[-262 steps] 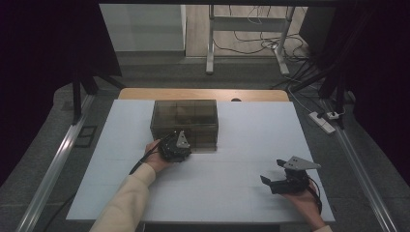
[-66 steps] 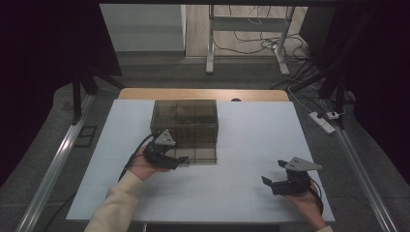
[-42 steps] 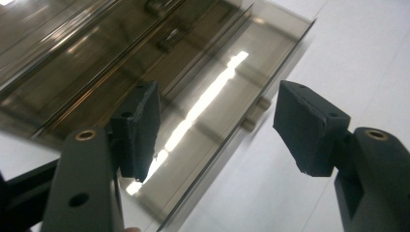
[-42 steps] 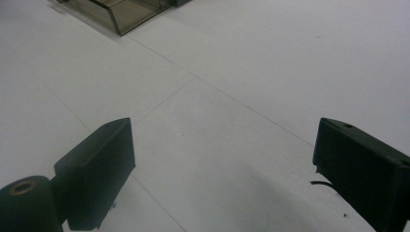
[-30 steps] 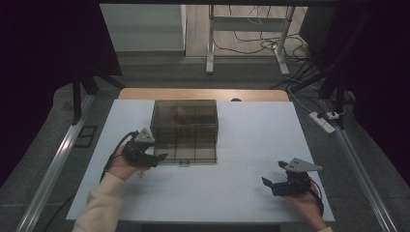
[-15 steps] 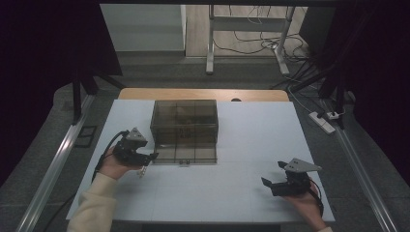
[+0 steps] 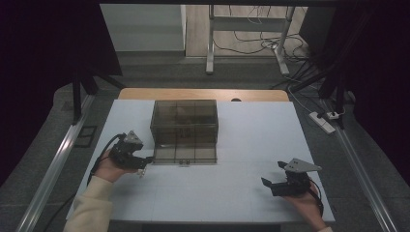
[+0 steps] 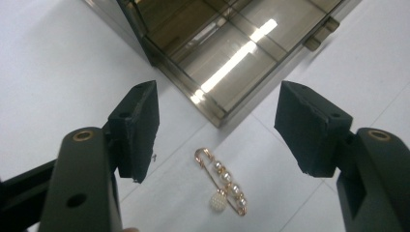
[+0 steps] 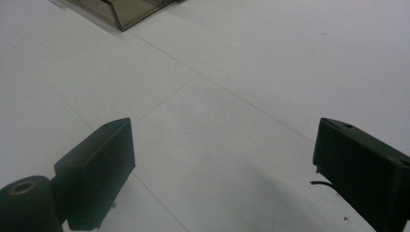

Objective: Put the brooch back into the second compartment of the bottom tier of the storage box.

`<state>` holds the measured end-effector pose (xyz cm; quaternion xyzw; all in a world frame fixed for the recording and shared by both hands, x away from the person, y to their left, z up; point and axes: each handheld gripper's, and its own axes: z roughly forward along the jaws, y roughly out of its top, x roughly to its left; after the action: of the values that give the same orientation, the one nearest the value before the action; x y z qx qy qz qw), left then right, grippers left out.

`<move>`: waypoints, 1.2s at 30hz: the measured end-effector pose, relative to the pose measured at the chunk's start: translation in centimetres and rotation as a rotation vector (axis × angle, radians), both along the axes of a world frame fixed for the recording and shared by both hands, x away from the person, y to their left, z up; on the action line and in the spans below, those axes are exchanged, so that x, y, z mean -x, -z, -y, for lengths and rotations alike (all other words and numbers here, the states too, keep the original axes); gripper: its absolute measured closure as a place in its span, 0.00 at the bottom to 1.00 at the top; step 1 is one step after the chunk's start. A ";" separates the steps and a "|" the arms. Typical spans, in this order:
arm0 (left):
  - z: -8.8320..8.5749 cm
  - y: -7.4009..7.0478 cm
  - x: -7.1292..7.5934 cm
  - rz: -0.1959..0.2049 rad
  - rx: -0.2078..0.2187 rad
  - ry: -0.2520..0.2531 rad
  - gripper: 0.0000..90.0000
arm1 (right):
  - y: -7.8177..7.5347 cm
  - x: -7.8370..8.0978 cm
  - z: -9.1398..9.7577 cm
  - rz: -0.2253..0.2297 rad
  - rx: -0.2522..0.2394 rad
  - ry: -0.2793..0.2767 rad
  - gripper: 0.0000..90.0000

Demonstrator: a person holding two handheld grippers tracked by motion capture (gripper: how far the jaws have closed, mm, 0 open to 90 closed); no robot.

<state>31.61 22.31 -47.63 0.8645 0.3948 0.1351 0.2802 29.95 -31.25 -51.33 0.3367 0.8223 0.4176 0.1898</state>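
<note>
A smoky clear plastic box (image 7: 184, 130) with compartments stands at the table's middle; its near corner (image 8: 212, 72) is in the left gripper view. A gold pin with small pearls and a pearl ball (image 8: 222, 188) lies flat on the white table just off that corner. My left gripper (image 7: 143, 163) is at the box's front left corner; in its own view the left gripper (image 8: 217, 130) is open, its jaws wide apart above the pin and not touching it. My right gripper (image 7: 271, 178) rests near the front right of the table, and in its own view the right gripper (image 9: 222, 164) is open on nothing.
The white table top (image 7: 251, 140) is ruled with faint seams. A wooden strip (image 7: 203, 94) runs along its far edge. A metal rail (image 7: 58, 164) flanks the left side, and a power strip (image 7: 321, 122) lies on the floor at the right. A box corner (image 9: 121, 12) shows far off.
My left hand has drifted left from the box's front to its front left corner, then settled slightly back toward the box. The right gripper has stayed put.
</note>
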 end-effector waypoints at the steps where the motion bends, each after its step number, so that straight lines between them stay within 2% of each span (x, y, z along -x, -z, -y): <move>1: 0.0 0.1 0.0 -0.008 -0.004 0.004 0.37 | 0.0 0.0 0.0 0.002 -0.001 0.000 0.08; 20: -0.1 2.3 0.0 -0.088 -0.060 0.002 0.37 | 0.0 0.0 -0.1 0.001 0.001 0.000 0.08; 31: 0.2 3.1 0.0 -0.120 -0.072 0.009 0.37 | 0.0 0.0 -0.1 0.001 0.004 -0.001 0.08; 36: 0.5 3.4 -0.1 -0.133 -0.090 0.009 0.37 | 0.0 0.1 -0.1 0.004 0.007 0.001 0.08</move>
<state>31.69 21.77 -51.03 0.8851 0.4022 0.0935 0.2148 29.88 -31.11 -51.38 0.3357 0.8232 0.4153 0.1927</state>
